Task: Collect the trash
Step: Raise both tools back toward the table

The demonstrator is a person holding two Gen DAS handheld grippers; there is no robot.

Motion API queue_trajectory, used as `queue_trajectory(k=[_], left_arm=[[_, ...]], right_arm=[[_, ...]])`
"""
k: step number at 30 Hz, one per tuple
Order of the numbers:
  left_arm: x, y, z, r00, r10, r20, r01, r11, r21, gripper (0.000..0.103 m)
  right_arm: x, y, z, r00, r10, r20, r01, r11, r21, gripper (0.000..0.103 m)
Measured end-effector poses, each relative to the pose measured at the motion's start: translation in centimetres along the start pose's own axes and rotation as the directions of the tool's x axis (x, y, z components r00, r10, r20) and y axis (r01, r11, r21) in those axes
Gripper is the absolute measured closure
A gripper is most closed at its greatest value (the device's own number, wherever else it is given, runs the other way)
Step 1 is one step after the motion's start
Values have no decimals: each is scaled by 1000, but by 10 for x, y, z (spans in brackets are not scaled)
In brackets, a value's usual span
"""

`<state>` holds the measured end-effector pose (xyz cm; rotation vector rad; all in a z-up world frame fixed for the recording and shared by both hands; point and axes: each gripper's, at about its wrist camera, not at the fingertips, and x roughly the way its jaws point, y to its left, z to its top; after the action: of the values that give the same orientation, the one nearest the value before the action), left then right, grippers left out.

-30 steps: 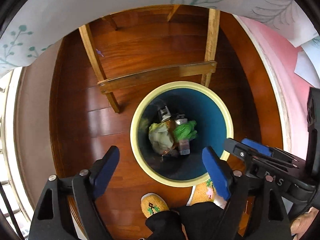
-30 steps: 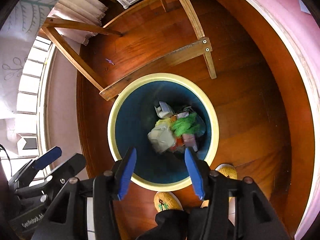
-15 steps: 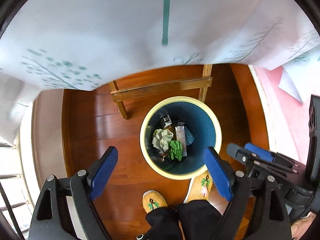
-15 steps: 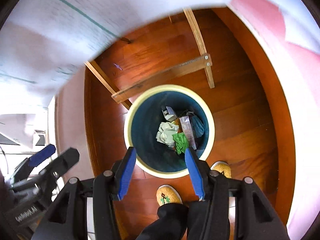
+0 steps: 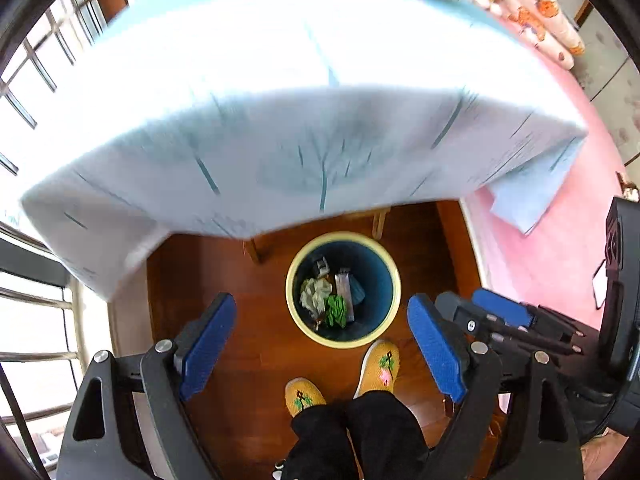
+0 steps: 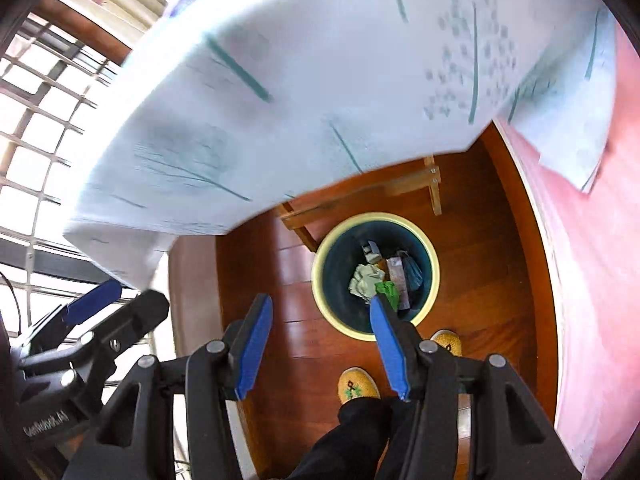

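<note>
**A:** What are the claws doing?

**B:** Both point steeply down at the floor, and both hold nothing. The left gripper has its blue pads spread wide, with bare wood floor and the bin showing between them. The right gripper stands about half open, also with only floor between its pads; its right fingertip overlaps the bin's rim in the picture but hangs well above it.

**A:** And the bin?

**B:** A round trash bin, cream rim and dark blue inside, stands upright on the floor, mouth facing up, just in front of the person's yellow slippers. The trash lies at its bottom: a crumpled pale paper wad, a green wrapper touching it, a long silvery packet beside a dark blue piece, and a small grey-white scrap at the far side.

**A:** How does the packet lie?

**B:** Its long axis runs from the near wall toward the far wall (tilt I cannot tell).

**A:** Anything around it?

**B:** A white tablecloth with teal plant prints overhangs the far side, blurred, and wooden table legs stand just behind the bin.
</note>
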<state>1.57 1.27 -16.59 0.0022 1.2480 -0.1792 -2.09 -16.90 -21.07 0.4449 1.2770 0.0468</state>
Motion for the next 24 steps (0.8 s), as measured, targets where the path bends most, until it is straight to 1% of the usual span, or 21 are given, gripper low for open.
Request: queue_trajectory(k=[2,4,7,13,16,18,24], left_arm=[[-20,-1,5,1000,-1,26,1,1000,8,17],[-40,0,9,999,-3,51,2,1000,20,17],[-68,3,15,996,-8,89,6,1000,28,17],[-115,9,28,987,-39,158,33,999,42,17],[-137,9,38,978,-49,203,36,997,67,16],[-149,9,48,969,-50,243,30,996,86,16],[-175,9,83,944,-65,322,36,995,95,16]], right_arm=[[-14,9,0,1000,3,1,-3,1000,-16,51],[-31,19,1,1000,11,7,-11,999,-36,48],[-57,33,6,999,15,28,-13,998,-64,46],[-109,58,25,992,-19,122,31,995,-93,46],[-136,67,37,981,-38,191,59,993,-106,46],[-152,73,48,968,-54,244,83,991,-108,46],[-185,84,77,935,-77,345,124,985,-116,46]])
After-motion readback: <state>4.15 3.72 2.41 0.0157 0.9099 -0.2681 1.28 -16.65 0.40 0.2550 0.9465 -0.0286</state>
